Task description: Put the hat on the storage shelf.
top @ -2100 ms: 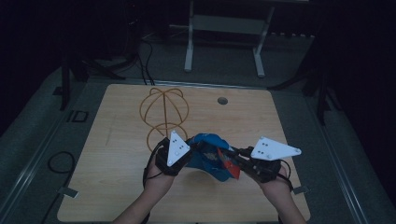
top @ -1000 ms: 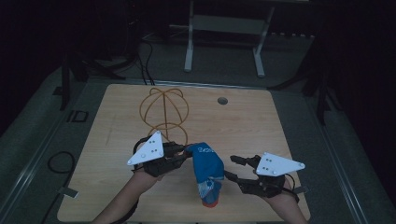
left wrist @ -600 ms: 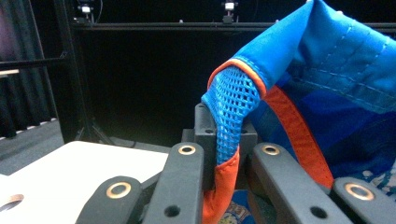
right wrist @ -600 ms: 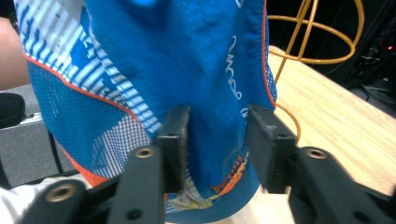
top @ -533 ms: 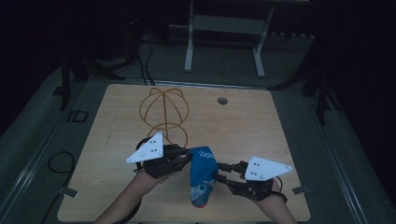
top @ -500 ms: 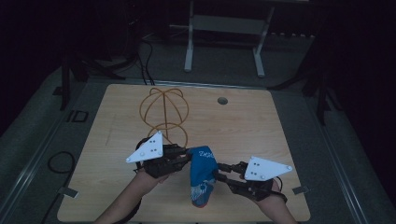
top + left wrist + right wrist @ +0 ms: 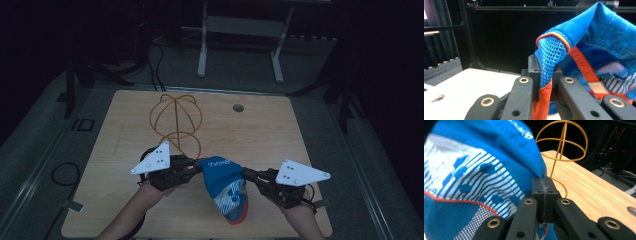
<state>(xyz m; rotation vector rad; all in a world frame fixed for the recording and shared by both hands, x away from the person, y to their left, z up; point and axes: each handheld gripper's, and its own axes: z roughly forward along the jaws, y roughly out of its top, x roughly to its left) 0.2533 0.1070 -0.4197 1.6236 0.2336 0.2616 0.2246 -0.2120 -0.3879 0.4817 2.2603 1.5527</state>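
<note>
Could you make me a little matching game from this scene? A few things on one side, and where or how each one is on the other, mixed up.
Things:
1. blue cap
2. gold wire stand
3. round hole
4. left gripper

States:
A. empty, standing on the table
B. near the table's far edge
C. held up between both grippers
D. shut on orange-trimmed blue mesh

Pairs: 1-C, 2-A, 3-B, 4-D

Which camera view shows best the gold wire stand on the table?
The high view is best: it shows the whole gold wire stand, with its round top and base ring, upright on the table behind the blue cap. The right gripper view shows its upper hoops and part of the base, with the cap hiding the rest.
</note>
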